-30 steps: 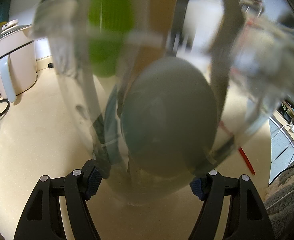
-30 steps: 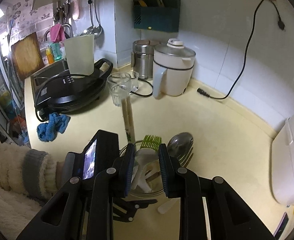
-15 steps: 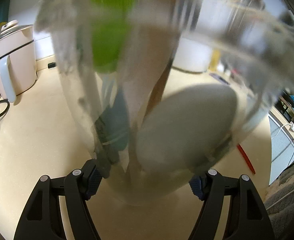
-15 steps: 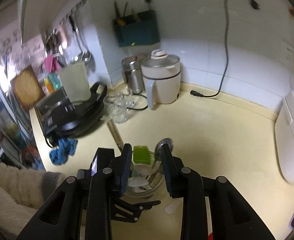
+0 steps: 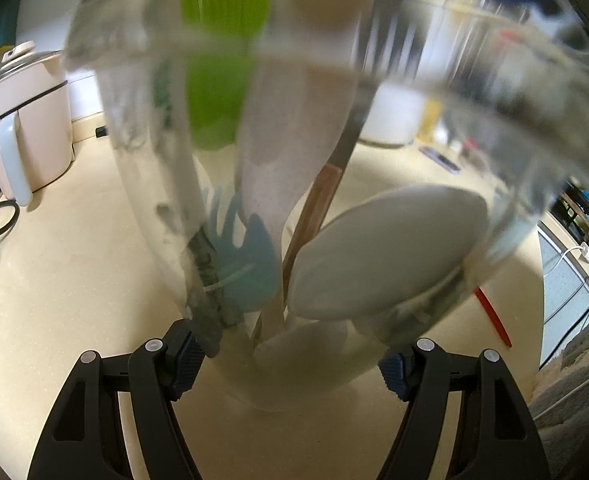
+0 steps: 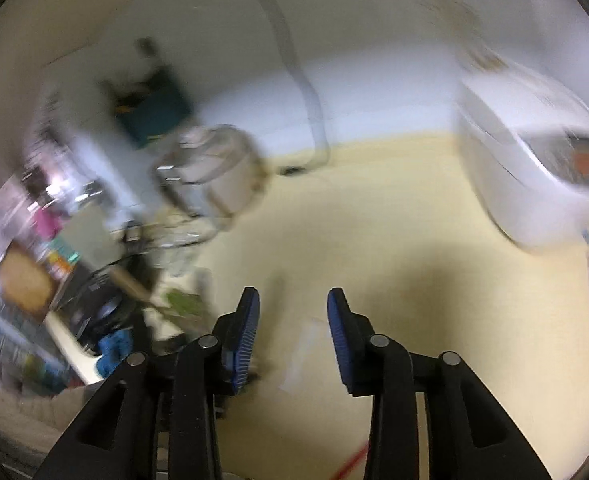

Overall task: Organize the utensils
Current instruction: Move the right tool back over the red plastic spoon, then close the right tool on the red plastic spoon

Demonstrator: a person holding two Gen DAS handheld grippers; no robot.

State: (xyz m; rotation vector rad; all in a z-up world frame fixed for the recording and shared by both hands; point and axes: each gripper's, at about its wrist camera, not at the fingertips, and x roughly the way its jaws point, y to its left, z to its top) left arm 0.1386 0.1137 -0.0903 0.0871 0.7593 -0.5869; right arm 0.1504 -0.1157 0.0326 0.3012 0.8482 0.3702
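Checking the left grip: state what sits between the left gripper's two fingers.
In the left wrist view, the left gripper clamps the clear glass jar of utensils at its base; nothing else lies between its fingers.

The glass jar (image 5: 294, 384) stands on the tabletop (image 5: 74, 280), between the two fingers (image 5: 184, 360) of the left gripper (image 5: 290, 364), which touch its sides. In the jar are a big spoon (image 5: 386, 256) at the right, a small spatula (image 5: 250, 264) at the left, a brush (image 5: 218, 60) behind it and a fork (image 5: 398, 8) at the back. A kettle (image 5: 22, 128) stands far left, near the wall. A thin stick (image 5: 492, 316) lies on the tabletop right of the jar. The right gripper (image 6: 293, 312) is over bare tabletop, its jaws opening with nothing between them; a cooker (image 6: 534, 184) stands right of it.
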